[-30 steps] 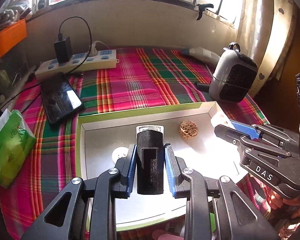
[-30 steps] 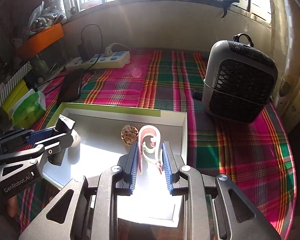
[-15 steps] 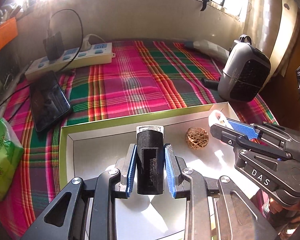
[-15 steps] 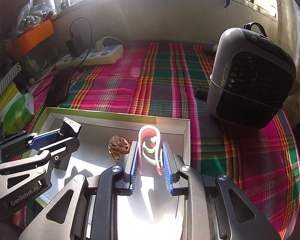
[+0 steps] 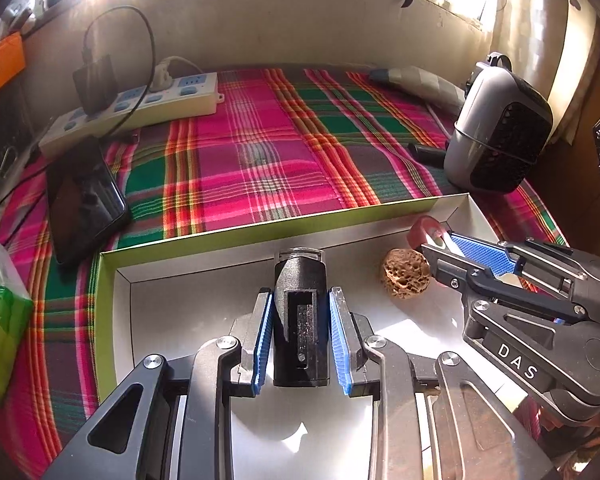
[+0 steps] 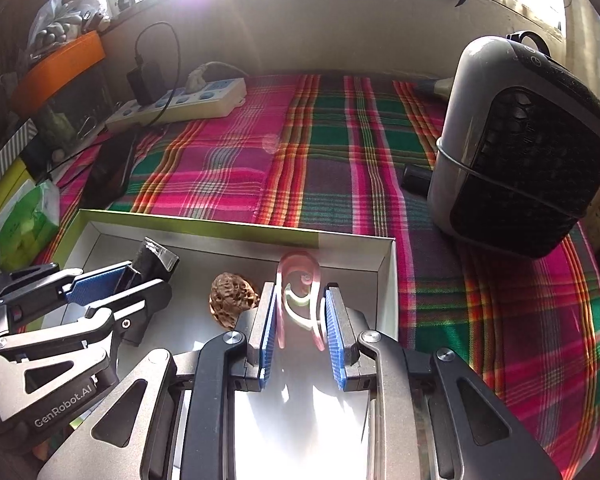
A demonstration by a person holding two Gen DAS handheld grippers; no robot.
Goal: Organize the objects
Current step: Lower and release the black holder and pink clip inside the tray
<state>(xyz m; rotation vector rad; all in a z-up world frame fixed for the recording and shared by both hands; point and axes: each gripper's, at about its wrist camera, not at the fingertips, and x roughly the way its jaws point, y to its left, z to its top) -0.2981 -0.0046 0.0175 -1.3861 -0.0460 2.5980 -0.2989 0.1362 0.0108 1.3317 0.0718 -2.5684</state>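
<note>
The black block (image 5: 300, 312) in the left claw (image 5: 300, 320) and the pink clip (image 6: 300, 292) in the right claw (image 6: 300, 316) hang over the white tray (image 5: 260, 236) — released too high, either might bounce onto the walnut (image 5: 406, 278).
</note>
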